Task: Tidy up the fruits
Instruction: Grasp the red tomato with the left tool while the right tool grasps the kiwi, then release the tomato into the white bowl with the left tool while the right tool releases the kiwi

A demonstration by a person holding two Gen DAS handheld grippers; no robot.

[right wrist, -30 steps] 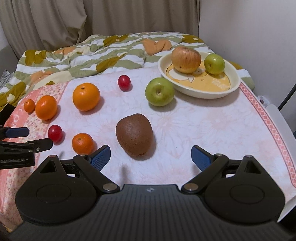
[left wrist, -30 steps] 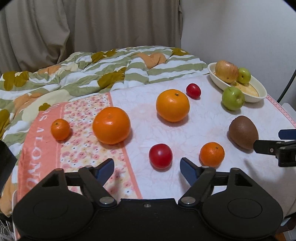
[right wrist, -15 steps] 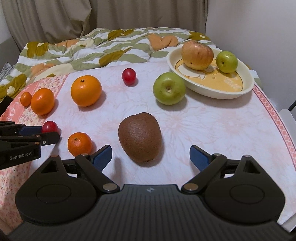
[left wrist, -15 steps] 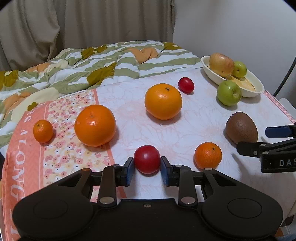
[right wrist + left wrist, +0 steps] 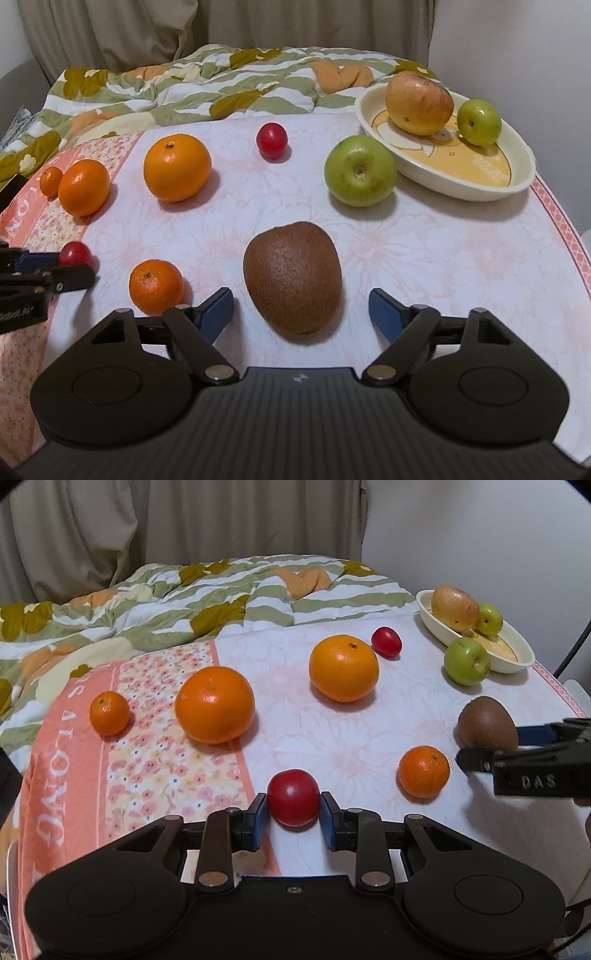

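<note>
The left gripper (image 5: 293,818) is pinching the red tomato (image 5: 293,802) between its pads, low on the cloth. Lifting straight up, gently, should avoid bruising it. The right gripper (image 5: 301,308) is waiting wide open, empty, the kiwi (image 5: 293,282) just ahead between its fingers.

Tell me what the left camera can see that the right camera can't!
Only the left wrist view shows the left gripper up close, jaws shut on the near red tomato, and the word ALONG on the pink cloth border. Only the right wrist view shows the right gripper from behind, jaws wide open either side of the brown kiwi, and the picture painted inside the bowl. Both show the oranges, the far tomato, the green apple beside the bowl, and the striped blanket.
</note>
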